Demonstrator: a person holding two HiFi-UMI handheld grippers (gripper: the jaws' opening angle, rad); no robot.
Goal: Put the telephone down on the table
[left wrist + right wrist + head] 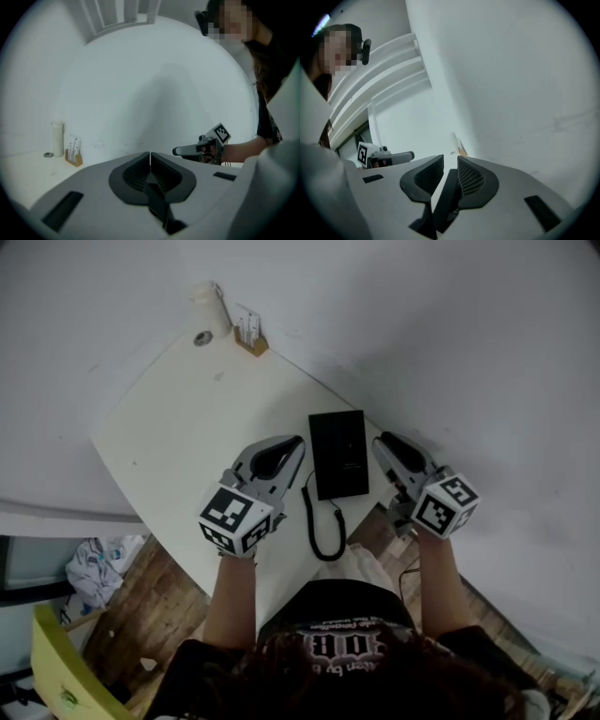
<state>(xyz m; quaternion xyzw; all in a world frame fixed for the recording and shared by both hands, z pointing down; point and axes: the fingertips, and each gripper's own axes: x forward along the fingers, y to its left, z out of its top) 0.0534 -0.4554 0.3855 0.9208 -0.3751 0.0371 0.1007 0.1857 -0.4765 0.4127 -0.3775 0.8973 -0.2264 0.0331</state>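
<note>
The black telephone (338,454) lies flat on the white table (178,427), its coiled cord (319,526) trailing toward the front edge. My left gripper (298,442) hangs above the table just left of the phone; its jaws touch, with nothing between them (150,154). My right gripper (382,439) hovers just right of the phone, clear of it. Its jaws (450,159) stand a little apart and hold nothing. Each gripper view shows the other gripper across from it: the right one (177,151), the left one (410,155). The phone shows in neither gripper view.
At the table's far corner stand a white cylinder (208,301), a small wooden card holder (248,332) and a small round metal piece (202,337). White walls close in behind the table. A heap of cloth (98,563) and a yellow object (56,662) lie on the wooden floor at lower left.
</note>
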